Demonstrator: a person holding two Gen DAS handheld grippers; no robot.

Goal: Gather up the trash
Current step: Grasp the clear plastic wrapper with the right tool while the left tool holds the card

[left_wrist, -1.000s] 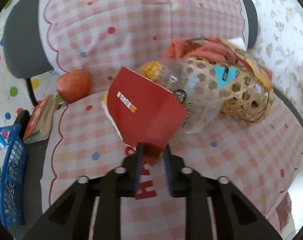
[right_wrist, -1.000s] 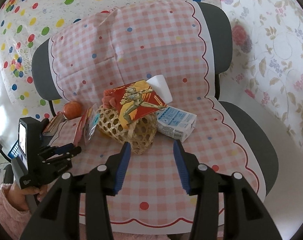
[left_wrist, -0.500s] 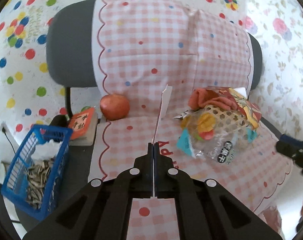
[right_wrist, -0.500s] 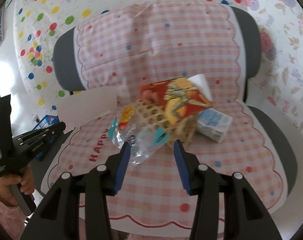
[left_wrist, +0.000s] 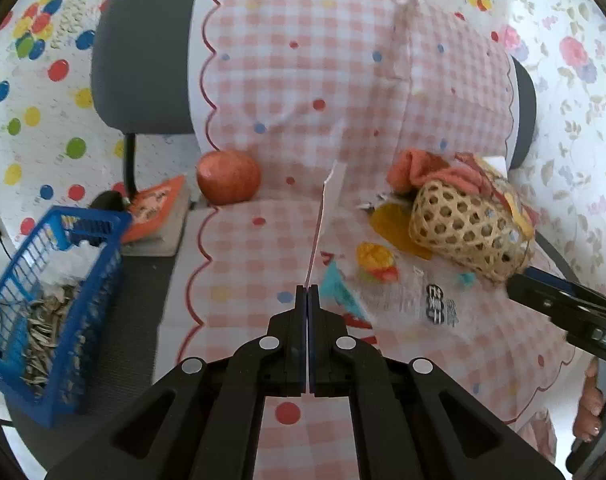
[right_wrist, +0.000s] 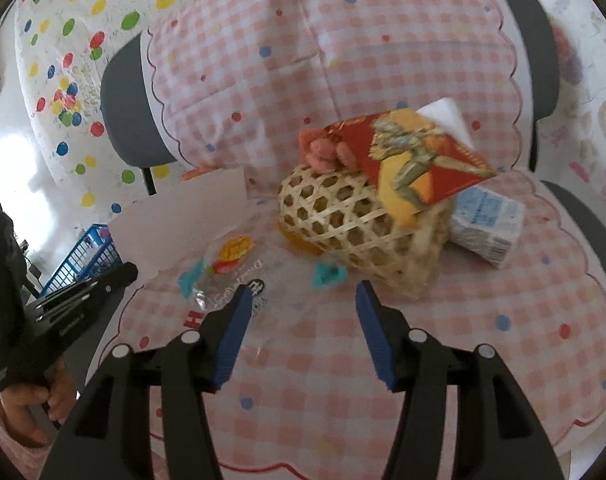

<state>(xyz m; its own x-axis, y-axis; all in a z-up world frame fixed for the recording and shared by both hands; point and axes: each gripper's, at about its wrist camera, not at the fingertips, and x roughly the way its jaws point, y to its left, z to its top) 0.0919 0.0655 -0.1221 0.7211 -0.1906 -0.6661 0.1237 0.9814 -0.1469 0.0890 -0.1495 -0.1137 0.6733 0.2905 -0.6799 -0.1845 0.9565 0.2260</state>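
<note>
My left gripper [left_wrist: 307,292] is shut on a flat card [left_wrist: 325,216], red on one side and white on the other, seen edge-on above the chair seat; its white face shows in the right wrist view [right_wrist: 183,220]. My right gripper [right_wrist: 301,294] is open and empty, hovering over a clear plastic wrapper [right_wrist: 231,272] with colourful print that lies flat on the pink checked cloth [right_wrist: 463,340]; the wrapper also shows in the left wrist view [left_wrist: 407,292]. A blue trash basket [left_wrist: 43,300] holding seed shells and tissue stands at the left.
A woven bamboo basket [right_wrist: 355,220] lies on the seat with an orange cloth [right_wrist: 323,150], a red picture card [right_wrist: 415,160] and a tissue pack [right_wrist: 487,224] beside it. An apple [left_wrist: 227,176] and an orange booklet [left_wrist: 155,212] sit left of the seat.
My left gripper lifted the card away from the wrapper and turned it edge-on, drawing back. My right gripper moved closer and lower toward the wrapper, which now lies flat on the seat.
</note>
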